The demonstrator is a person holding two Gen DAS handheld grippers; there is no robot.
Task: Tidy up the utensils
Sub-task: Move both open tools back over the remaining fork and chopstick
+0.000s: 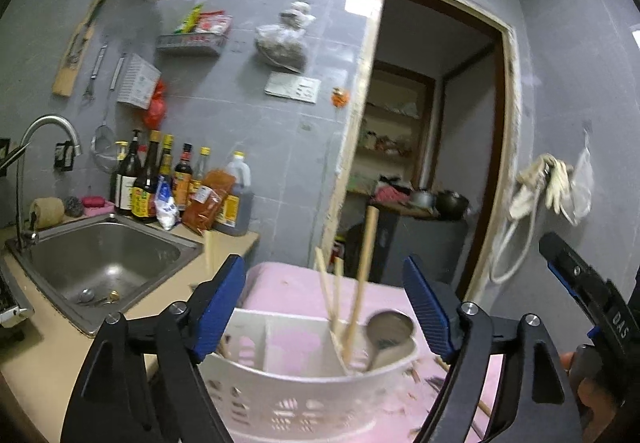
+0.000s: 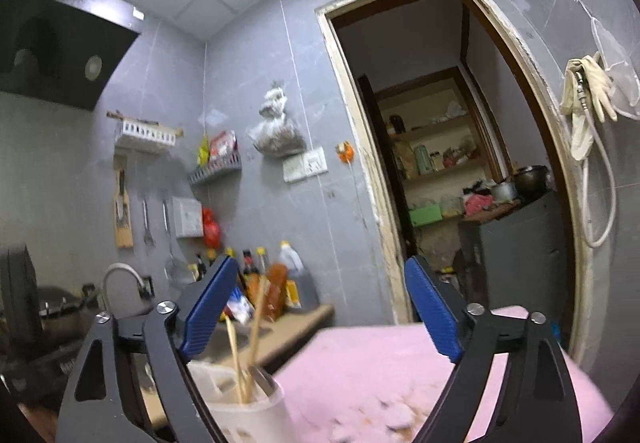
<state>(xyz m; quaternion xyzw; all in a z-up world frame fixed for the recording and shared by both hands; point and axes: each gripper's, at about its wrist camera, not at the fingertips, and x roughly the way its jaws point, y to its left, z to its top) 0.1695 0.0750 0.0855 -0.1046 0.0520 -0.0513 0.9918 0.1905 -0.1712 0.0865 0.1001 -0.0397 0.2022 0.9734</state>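
Left hand-held gripper point(image 1: 324, 307), jaws apart and empty, frames the white utensil basket point(image 1: 304, 395) on the pink surface point(image 1: 288, 295); chopsticks point(image 1: 360, 283) and a ladle point(image 1: 388, 329) stand at 1 o'clock. Right hand-held gripper point(image 2: 320, 311) gapes empty; sink point(image 1: 104, 259) at 10 o'clock.

home kitchen: sink point(image 1: 108, 263), sauce bottles point(image 1: 160, 179), hood point(image 2: 60, 43).

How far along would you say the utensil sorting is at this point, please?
Mostly done: chopsticks and a metal ladle stand in the white holder. In hand: nothing, since the left tongs and right tongs are both open. Left: a stray stick lies on the pink surface.
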